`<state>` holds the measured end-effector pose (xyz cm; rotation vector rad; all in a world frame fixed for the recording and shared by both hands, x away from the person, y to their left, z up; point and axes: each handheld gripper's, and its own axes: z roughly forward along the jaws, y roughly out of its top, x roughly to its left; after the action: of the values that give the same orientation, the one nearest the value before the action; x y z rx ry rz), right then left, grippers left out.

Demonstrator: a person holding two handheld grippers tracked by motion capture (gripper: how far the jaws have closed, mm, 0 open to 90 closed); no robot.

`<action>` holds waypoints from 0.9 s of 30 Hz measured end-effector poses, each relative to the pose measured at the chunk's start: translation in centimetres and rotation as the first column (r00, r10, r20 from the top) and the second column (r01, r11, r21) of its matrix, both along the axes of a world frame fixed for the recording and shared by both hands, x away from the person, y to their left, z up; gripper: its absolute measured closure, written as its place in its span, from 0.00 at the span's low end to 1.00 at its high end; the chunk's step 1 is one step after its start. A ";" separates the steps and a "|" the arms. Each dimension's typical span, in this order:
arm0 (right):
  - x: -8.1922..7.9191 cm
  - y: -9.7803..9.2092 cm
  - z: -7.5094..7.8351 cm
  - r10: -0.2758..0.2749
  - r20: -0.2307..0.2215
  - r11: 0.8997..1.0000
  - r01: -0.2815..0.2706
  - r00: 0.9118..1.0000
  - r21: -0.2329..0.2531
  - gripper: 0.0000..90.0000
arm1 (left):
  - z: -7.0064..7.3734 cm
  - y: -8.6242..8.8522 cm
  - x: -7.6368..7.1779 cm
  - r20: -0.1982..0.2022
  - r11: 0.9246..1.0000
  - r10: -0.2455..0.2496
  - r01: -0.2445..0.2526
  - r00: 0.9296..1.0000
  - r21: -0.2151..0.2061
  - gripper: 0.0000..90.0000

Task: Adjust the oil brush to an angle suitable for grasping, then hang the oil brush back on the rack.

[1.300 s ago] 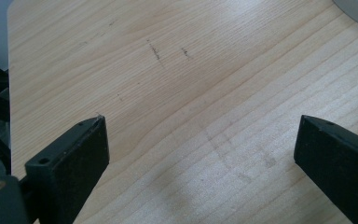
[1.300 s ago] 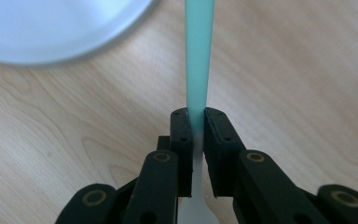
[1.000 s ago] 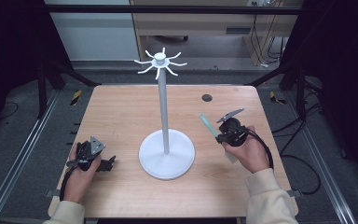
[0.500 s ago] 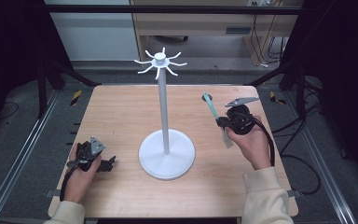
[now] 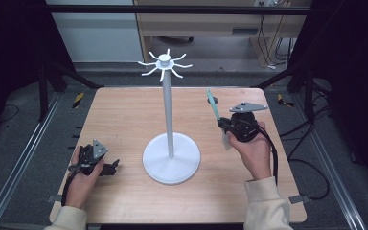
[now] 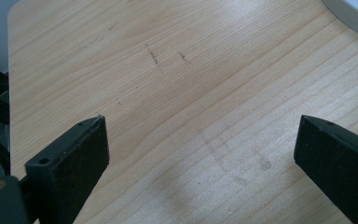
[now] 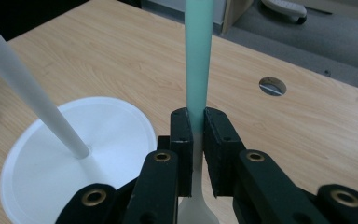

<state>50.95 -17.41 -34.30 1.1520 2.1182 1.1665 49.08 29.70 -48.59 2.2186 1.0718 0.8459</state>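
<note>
A white stand rises from a round base at the table's middle, its pole topped by a ring of hooks. My right gripper is to the right of the pole, shut on a utensil with a teal handle pointing up and a white end hanging below the jaws. In the right gripper view the teal handle runs up from between the shut jaws, with the base at left. My left gripper rests at the front left, open over bare wood.
The wooden table has a small round hole near its far edge, also visible as a hole beyond the held utensil. Black frame rails run along both sides. A corner of the white base lies ahead of the left gripper.
My right gripper has lifted and moved toward the far side with the utensil, whose teal handle now stands more upright. The left gripper has stayed still.
</note>
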 end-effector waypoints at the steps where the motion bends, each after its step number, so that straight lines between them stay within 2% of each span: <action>1: -0.2 0.0 0.1 -0.001 0.009 1.000 0.001 1.000 0.009 0.91 | 0.0 -0.1 0.0 -0.001 1.000 -0.001 0.001 1.000 -0.001 0.03; 8: -1.4 -0.4 1.1 0.008 0.059 0.998 -0.011 0.998 0.056 0.91 | 0.0 0.0 0.0 -0.001 1.000 -0.001 0.001 1.000 0.000 0.03; 17: -2.1 -0.5 1.5 0.006 0.109 0.996 -0.015 0.994 0.088 0.91 | 0.0 -0.1 0.0 -0.002 1.000 -0.006 0.006 1.000 0.001 0.03; 27: -3.4 0.2 2.7 0.040 0.158 0.991 -0.060 0.987 0.120 0.91 | 0.0 -0.3 0.0 -0.004 1.000 -0.010 0.010 1.000 0.004 0.03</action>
<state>47.52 -17.22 -31.64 1.0290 1.9908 1.3822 49.10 29.44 -48.58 2.2285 1.0608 0.8399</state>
